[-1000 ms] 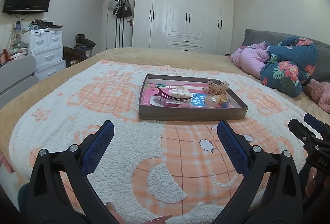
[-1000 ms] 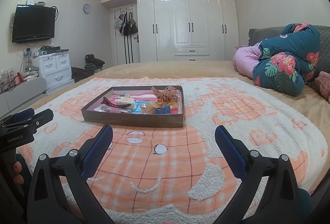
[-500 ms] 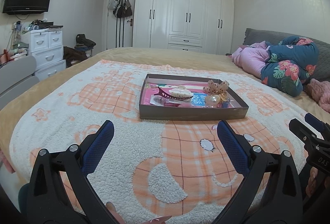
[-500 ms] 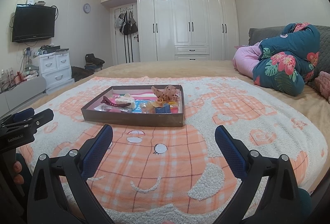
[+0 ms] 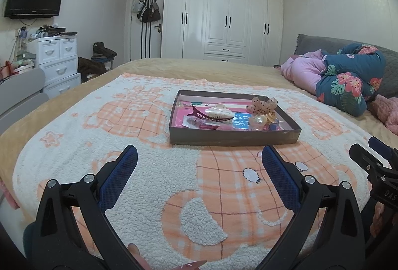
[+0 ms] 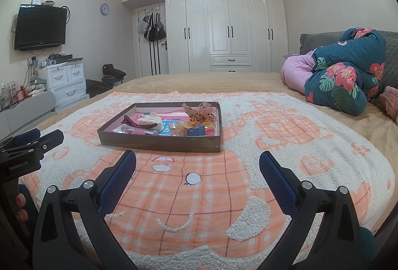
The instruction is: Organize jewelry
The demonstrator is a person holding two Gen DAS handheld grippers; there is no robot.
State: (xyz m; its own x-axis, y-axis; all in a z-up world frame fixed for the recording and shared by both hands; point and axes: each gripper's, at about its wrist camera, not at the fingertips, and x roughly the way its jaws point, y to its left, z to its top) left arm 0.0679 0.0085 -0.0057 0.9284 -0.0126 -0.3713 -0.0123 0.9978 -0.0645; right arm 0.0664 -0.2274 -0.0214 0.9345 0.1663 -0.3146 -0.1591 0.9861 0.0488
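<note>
A shallow brown tray point(image 5: 233, 138) point(image 6: 159, 143) lies on the blanket and holds a heap of hair clips and trinkets: a dark red clip point(image 5: 211, 116) point(image 6: 139, 123), a cream claw clip point(image 5: 219, 110), a speckled bow clip point(image 5: 262, 105) point(image 6: 201, 112) and a pearl piece point(image 5: 260, 120). My left gripper point(image 5: 199, 160) is open and empty, short of the tray's near wall. My right gripper point(image 6: 197, 161) is open and empty, also short of the tray. Each gripper shows at the edge of the other's view.
The tray sits on an orange and white fleece blanket point(image 5: 154, 170) on a bed. Folded pink and floral quilts point(image 5: 348, 81) lie at the right. White drawers point(image 5: 57, 63) and a chair stand to the left, wardrobes behind.
</note>
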